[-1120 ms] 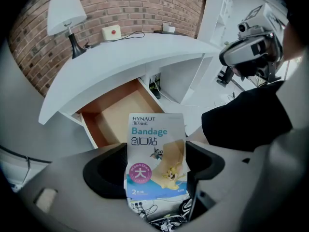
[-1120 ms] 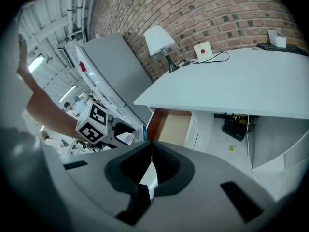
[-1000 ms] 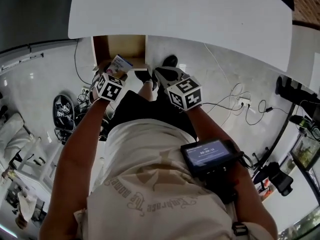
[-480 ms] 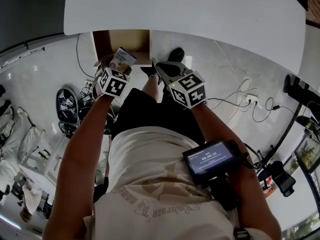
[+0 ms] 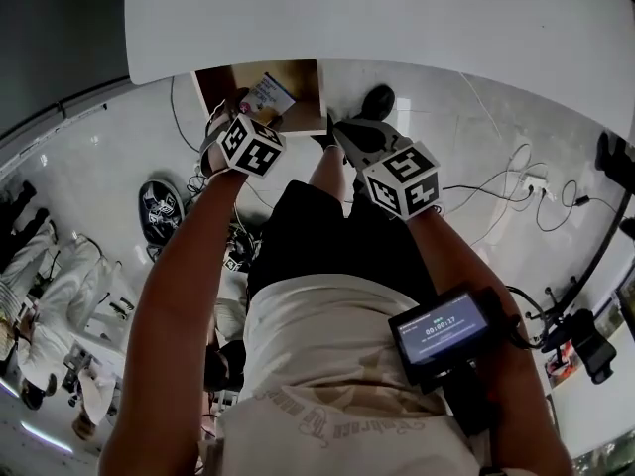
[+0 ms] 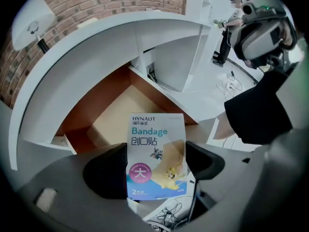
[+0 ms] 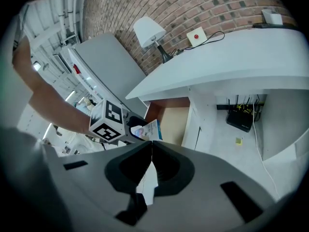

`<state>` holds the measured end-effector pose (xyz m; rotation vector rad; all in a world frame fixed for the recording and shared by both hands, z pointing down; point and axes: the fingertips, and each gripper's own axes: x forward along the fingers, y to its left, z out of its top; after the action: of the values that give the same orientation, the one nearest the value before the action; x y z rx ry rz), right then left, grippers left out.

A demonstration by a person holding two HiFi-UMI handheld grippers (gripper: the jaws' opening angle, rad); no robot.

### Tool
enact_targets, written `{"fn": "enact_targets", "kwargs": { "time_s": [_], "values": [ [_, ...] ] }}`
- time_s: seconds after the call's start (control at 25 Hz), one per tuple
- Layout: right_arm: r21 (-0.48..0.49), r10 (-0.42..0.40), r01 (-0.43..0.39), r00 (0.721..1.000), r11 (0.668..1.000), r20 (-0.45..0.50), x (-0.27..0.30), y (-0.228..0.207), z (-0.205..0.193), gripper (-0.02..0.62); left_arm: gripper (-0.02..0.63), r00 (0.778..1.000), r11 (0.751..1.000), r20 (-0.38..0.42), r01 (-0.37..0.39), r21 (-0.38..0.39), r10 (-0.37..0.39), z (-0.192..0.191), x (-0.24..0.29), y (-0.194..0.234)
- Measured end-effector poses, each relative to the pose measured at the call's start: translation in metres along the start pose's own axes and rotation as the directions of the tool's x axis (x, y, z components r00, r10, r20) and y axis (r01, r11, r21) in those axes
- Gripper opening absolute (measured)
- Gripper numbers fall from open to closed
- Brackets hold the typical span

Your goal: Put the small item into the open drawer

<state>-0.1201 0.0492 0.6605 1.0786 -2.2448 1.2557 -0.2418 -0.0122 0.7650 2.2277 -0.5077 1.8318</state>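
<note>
The small item is a flat bandage packet printed with cartoon figures. My left gripper is shut on it and holds it upright, just in front of the open drawer, a wooden box under the white desk. From the head view the packet hangs over the drawer's front edge, with the left gripper just behind it. My right gripper is shut with nothing in it, to the right of the drawer, and appears in the head view beside the person's leg. The packet shows there too.
A white desk top covers the upper part of the head view. Cables lie on the glossy floor at right. A black router sits under the desk. A dark helmet-like object lies on the floor at left.
The view has shifted so the drawer and both grippers sit further right. My left gripper has carried the packet closer over the drawer's front edge. The right gripper stays shut.
</note>
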Motion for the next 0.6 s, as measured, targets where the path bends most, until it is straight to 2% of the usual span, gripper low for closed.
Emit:
{"fn": "enact_targets", "kwargs": {
  "time_s": [0.36, 0.6],
  "values": [
    [0.061, -0.032, 0.031, 0.999, 0.998, 0.021, 0.015, -0.022, -0.007, 0.006, 0.376, 1.0, 0.998, -0.015, 0.016, 0.066, -0.015, 0.01, 0.037, 0.006],
    [0.071, -0.026, 0.023, 0.999, 0.997, 0.033, 0.025, -0.038, -0.005, 0.006, 0.376, 0.999, 0.994, -0.028, -0.026, 0.107, 0.029, 0.022, 0.058, 0.024]
  ]
}}
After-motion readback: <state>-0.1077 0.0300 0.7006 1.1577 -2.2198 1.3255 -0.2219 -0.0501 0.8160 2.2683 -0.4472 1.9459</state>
